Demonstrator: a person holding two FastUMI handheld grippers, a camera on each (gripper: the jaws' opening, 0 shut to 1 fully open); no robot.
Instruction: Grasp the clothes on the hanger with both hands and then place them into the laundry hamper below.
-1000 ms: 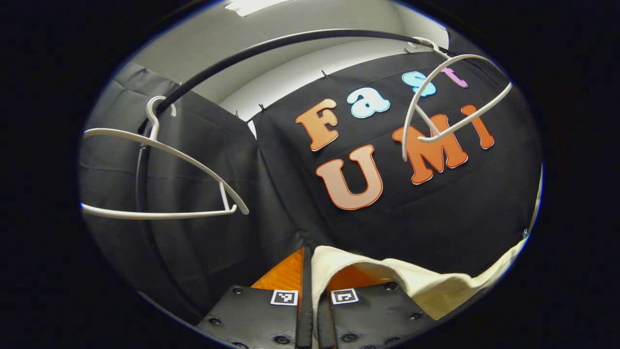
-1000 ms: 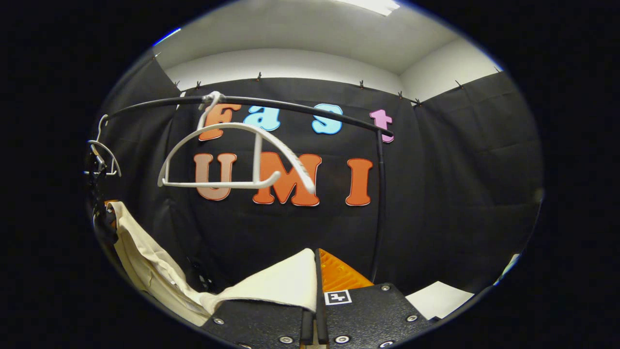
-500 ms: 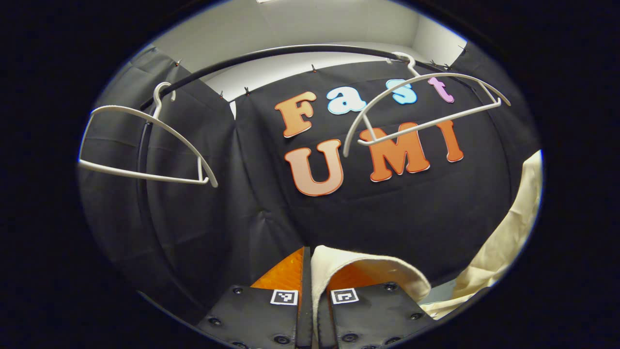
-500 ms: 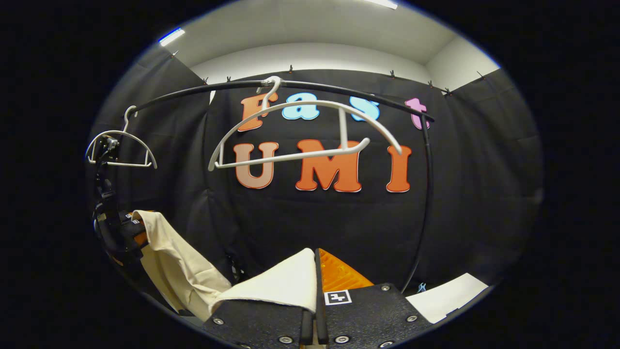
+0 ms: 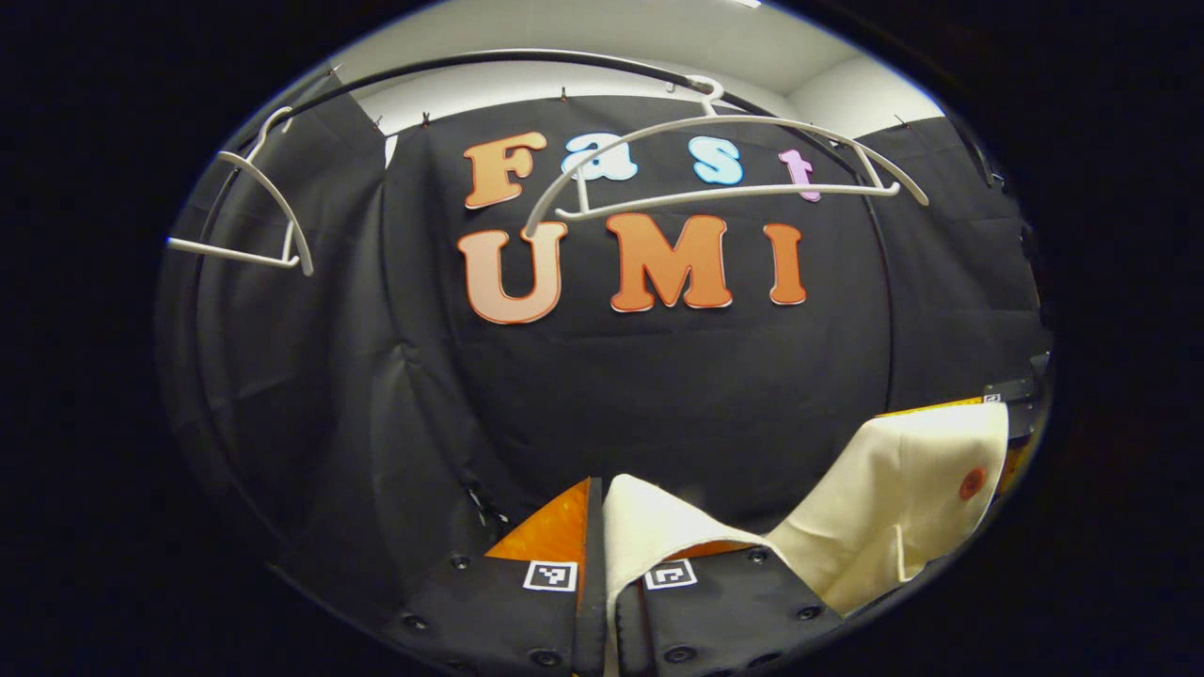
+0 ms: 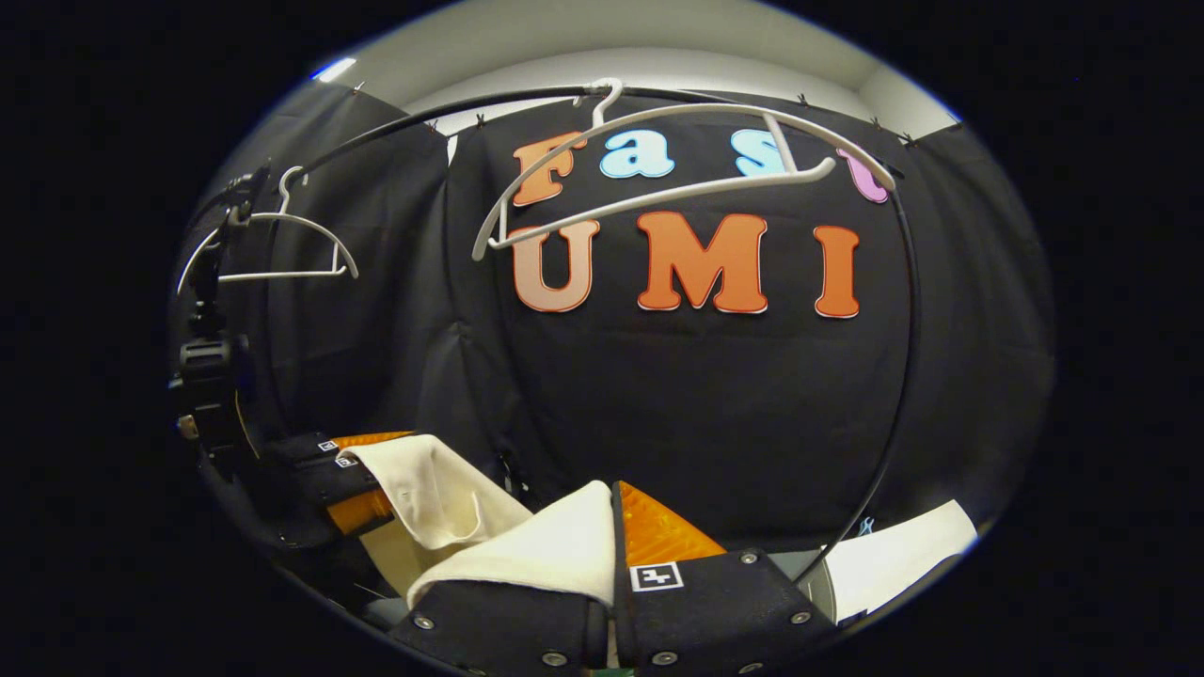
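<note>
No readable word, number or brand on any object. Only small square black-and-white coded markers [image 5: 550,575], pattern not letters: two on left gripper [image 5: 596,527], one on right gripper [image 6: 611,531], beside pinched cream garment [image 6: 536,550].

The left hand-held gripper [image 5: 602,574] is closed on a fold of cream cloth [image 5: 649,527], which stretches right to the other hand-held gripper [image 5: 1011,400]. Above, two bare white hangers [image 5: 734,160] [image 5: 268,202] hang on a black rail [image 5: 527,64].
</note>
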